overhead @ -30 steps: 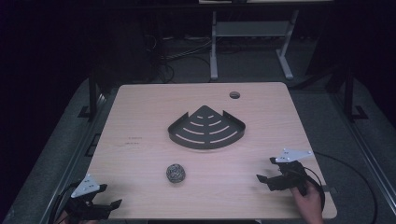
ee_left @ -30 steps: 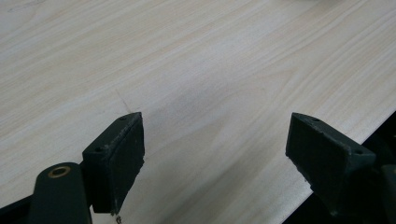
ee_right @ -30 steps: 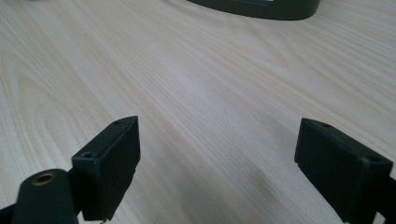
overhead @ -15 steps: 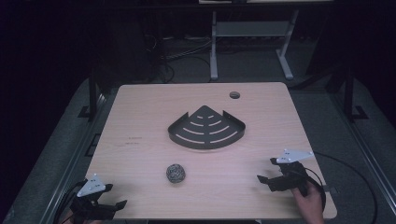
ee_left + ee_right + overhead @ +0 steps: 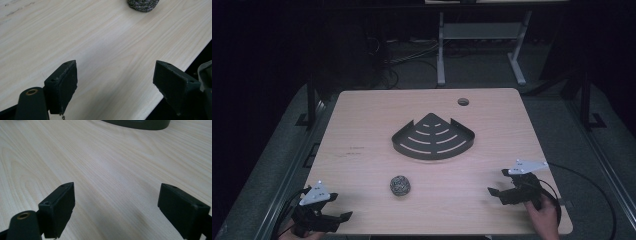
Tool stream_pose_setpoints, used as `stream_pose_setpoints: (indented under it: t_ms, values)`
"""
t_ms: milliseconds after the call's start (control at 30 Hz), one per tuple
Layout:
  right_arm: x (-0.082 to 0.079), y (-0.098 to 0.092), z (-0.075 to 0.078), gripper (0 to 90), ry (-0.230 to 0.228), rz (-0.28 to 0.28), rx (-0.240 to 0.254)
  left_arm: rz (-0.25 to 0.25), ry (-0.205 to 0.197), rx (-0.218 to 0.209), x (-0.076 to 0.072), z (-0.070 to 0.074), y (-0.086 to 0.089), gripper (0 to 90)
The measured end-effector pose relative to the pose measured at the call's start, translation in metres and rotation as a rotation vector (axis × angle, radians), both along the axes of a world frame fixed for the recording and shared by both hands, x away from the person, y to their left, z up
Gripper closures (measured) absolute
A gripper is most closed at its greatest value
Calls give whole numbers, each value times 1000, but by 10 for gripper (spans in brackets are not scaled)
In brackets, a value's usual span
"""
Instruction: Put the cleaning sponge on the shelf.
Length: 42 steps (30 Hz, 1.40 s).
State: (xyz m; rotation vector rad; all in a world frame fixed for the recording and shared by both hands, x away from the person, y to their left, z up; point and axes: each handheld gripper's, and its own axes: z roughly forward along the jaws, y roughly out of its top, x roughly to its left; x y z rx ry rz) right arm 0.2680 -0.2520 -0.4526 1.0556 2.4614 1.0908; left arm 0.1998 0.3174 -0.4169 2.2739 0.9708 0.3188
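A grey wire scouring ball point(image 5: 400, 185) lies on the light wooden table point(image 5: 362, 125), front of centre. Behind it rests a dark fan-shaped slotted tray point(image 5: 433, 137). My left gripper point(image 5: 339, 207) hovers open at the front left corner, its jaws pointing right toward the ball, a good hand's width short of it. In the left gripper view the ball point(image 5: 143, 3) is at the top edge, beyond the open left gripper point(image 5: 116, 77). At the front right, my right gripper point(image 5: 497, 182) is open and facing left. The right gripper view shows the open right gripper point(image 5: 116, 197) over bare wood, with the tray's rim point(image 5: 136, 123) far ahead.
A round cable hole point(image 5: 463, 102) sits near the table's back right. A grey metal stand point(image 5: 482, 45) is on the dark floor behind the table. Cables trail from both grippers. The table's front edge point(image 5: 175, 65) runs close to my left gripper.
My left gripper has shifted slightly to the right along the front edge. The right gripper, ball and tray have not moved.
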Motion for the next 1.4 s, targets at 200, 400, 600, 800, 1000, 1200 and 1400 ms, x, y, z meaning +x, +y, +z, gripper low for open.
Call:
stream_pose_setpoints:
  t_ms: [200, 400, 600, 800, 1000, 1200, 1400]
  values:
    - [0, 0, 0, 139, 3, 1, 0, -28, -1, 18, 6, 4, -8, 187]
    - [0, -1, 1, 138, -3, 1, 4, -51, 10, 34, 11, 5, -16, 186]
    - [0, -1, 1, 138, -3, 1, 4, -70, 12, 56, 14, 7, -23, 185]
    - [1, -1, 1, 138, -6, -1, 3, -82, 12, 71, 20, 8, -29, 182]
    - [1, -1, 2, 139, -6, -3, 6, -96, 9, 71, 24, 10, -35, 182]
    - [1, -2, 2, 138, -7, -2, 7, -103, 9, 70, 29, 11, -40, 182]
    - [1, -3, 1, 138, -5, 0, 6, -121, 11, 73, 33, 13, -47, 182]
